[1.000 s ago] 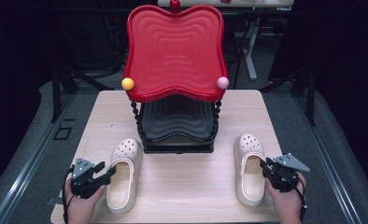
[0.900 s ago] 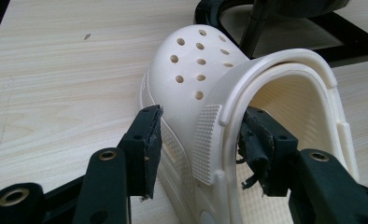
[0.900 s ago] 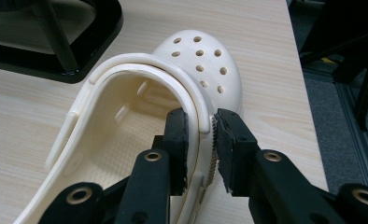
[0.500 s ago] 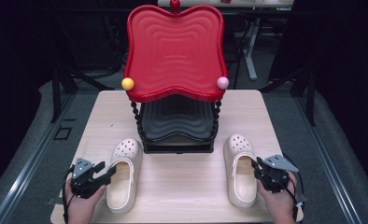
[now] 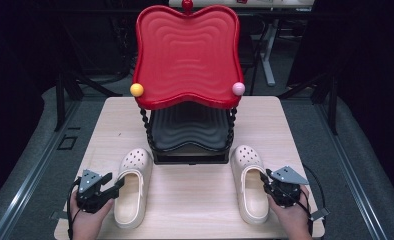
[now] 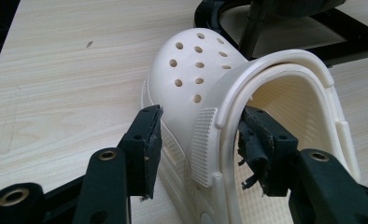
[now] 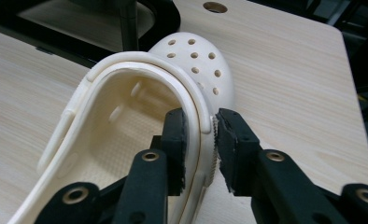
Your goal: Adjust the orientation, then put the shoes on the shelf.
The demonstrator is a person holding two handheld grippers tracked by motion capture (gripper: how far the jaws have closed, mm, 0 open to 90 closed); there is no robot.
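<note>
At the near edge of the table (image 5: pixel 195 200), toward six o'clock in the high view, my hands and forearms are cut off by the frame, and the heel end of each clog runs out of the bottom of its own gripper view. The red tray (image 5: pixel 187 55) on the stand overhangs the black tray (image 5: pixel 187 130) beneath it and hides that tray's back part. My left gripper (image 6: pixel 198 144) straddles the outer side wall of the left clog (image 5: pixel 131 187), one jaw outside, one inside the opening; there is a clear gap at the outer pad, so I can't call it a grip. My right gripper (image 7: pixel 201 144) has its jaws set close on either side of the right clog (image 5: pixel 251 182) at its outer rim; they have just been opening a little with the wall between them, and I cannot tell whether the pads press on it. Both clogs lie sole-down on the wood, long axes running six to twelve o'clock, perforated toes toward twelve, next to the stand's base, left clog at seven, right clog at five.
</note>
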